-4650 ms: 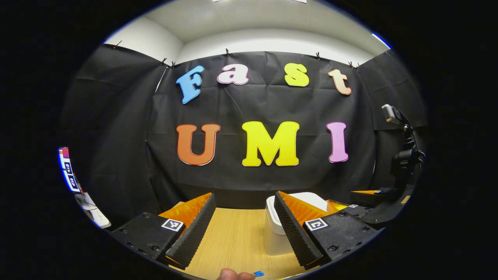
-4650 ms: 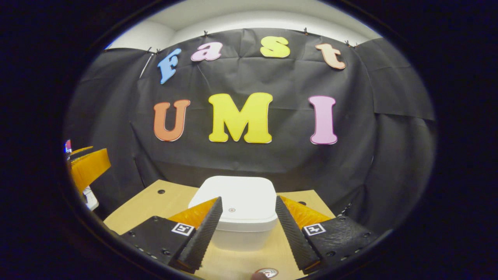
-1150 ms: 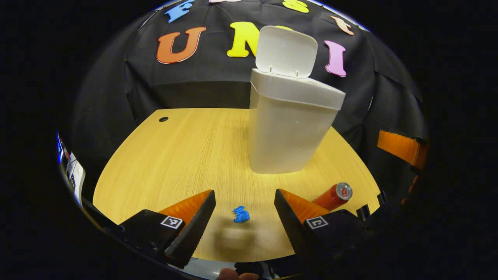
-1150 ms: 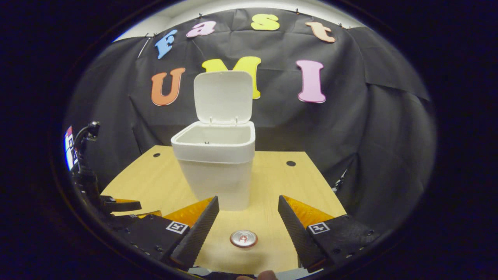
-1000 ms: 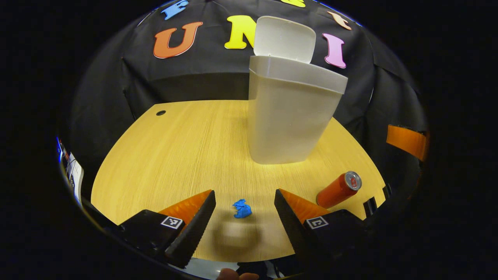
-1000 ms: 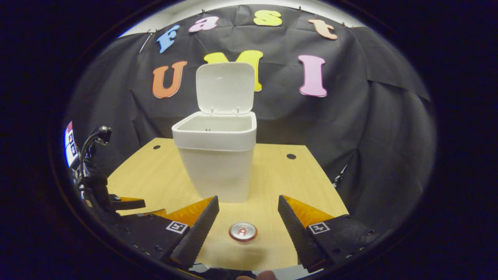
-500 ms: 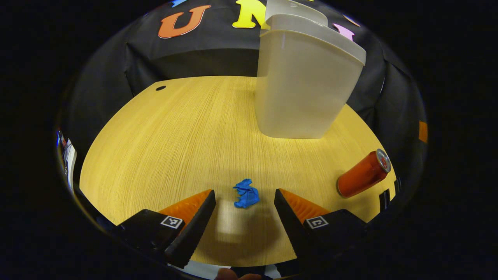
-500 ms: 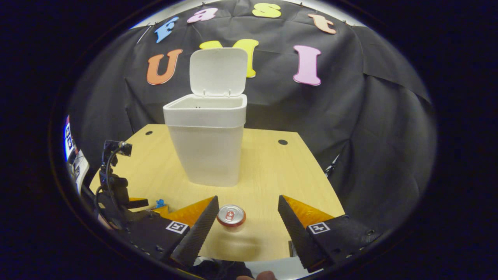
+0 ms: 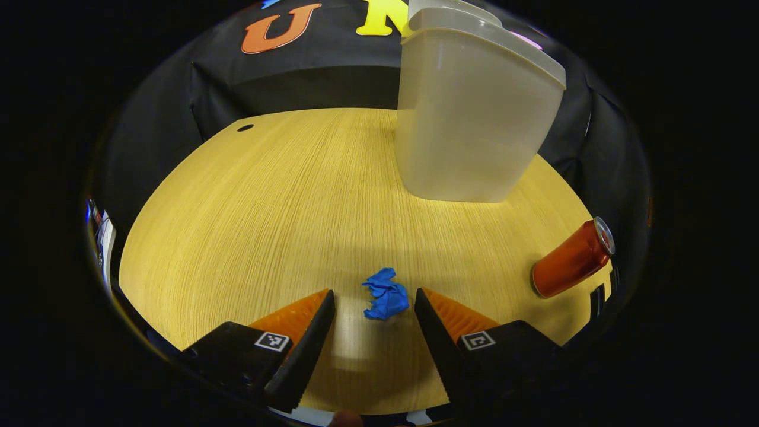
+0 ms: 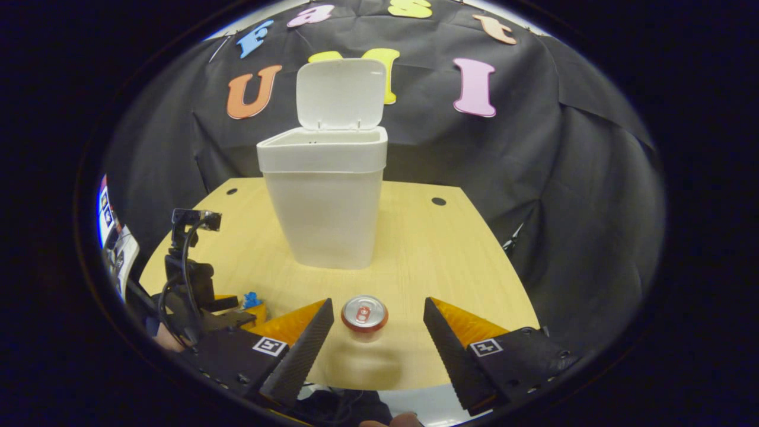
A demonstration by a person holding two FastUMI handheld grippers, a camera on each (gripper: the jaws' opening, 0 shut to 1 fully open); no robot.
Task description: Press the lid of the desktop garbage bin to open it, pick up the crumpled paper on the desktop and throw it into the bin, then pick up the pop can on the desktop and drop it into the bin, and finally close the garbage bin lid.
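Pop can lies on its side on the wood-grain counter, long axis running toward the right claw, silver top end facing that claw; red cylinder body. Crumpled paper: small blue wad, on counter just ahead of left claw, between its tips, not touched. Both claws wide open, holding nothing. Bin: white plastic, tapered, stands upright mid-counter w/ lid flipped up.
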